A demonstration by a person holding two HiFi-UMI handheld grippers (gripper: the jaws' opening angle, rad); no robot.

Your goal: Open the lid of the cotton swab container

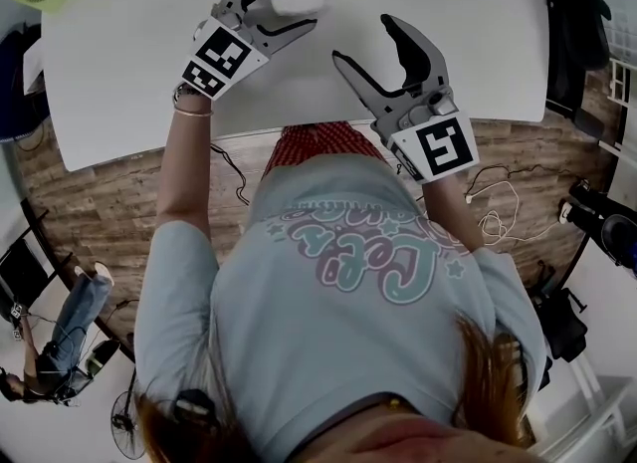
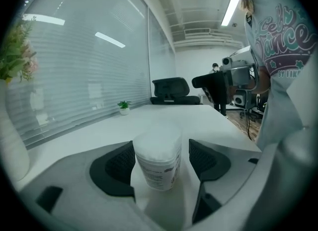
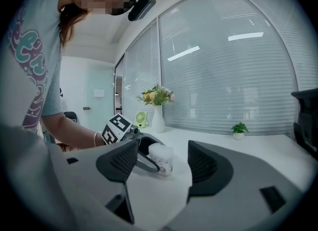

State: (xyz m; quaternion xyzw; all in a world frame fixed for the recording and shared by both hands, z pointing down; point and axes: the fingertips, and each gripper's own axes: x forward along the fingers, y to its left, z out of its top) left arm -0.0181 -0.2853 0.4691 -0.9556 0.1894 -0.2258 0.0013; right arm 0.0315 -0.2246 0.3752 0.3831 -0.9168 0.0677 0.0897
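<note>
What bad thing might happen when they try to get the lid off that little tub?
The left hand-held gripper has its jaws around the cotton swab container with a gap on one side, so the tub may slide or tip on the smooth white table. The right hand-held gripper is open and apart from it; a sideways push at the lid might topple the tub and spill swabs.

A big white table (image 1: 448, 13) stands on a brown wood floor (image 1: 90, 212). A little green fan (image 3: 142, 119) sits on it beside a white vase (image 3: 158, 120) of flowers. A tiny potted plant (image 3: 239, 130) sits by the window blinds (image 3: 223, 76). A black chair (image 2: 170, 90) stands at the far end. White cables (image 1: 498, 207) lie on the floor.
</note>
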